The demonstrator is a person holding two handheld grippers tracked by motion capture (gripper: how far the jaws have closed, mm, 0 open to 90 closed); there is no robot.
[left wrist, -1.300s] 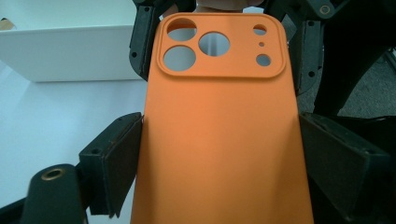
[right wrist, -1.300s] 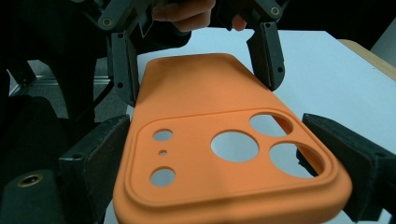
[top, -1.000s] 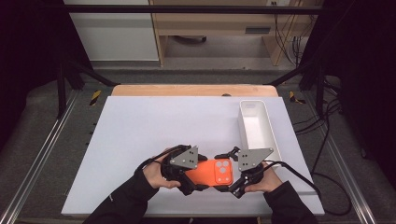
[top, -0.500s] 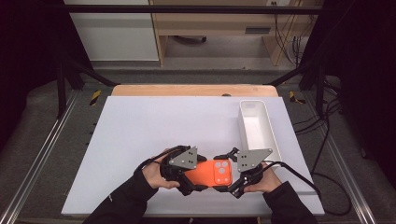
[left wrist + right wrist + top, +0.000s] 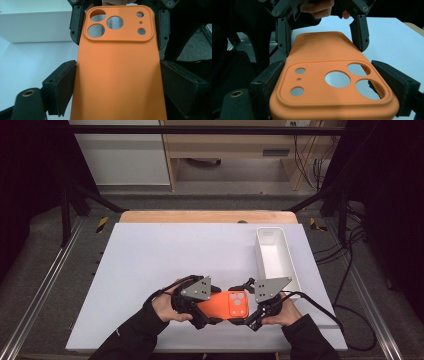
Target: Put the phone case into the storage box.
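An orange phone case (image 5: 227,306) hangs just above the white table near its front edge, camera cutouts facing up. My left gripper (image 5: 204,312) is shut on its plain end, both pads pressed against the long sides of the case (image 5: 117,75). My right gripper (image 5: 248,314) grips the cutout end; its jaws have just been closing and its pads now press on the sides of the case (image 5: 332,62). Each gripper view looks along the case to the other gripper's fingers (image 5: 76,25) (image 5: 359,32) at the far end. A hand holds each gripper.
A long white tray (image 5: 272,255) stands at the table's right side, just beyond the right gripper, and it looks empty. The white table top (image 5: 175,255) stretches away to the left and back. A black cable (image 5: 320,307) trails from the right gripper.
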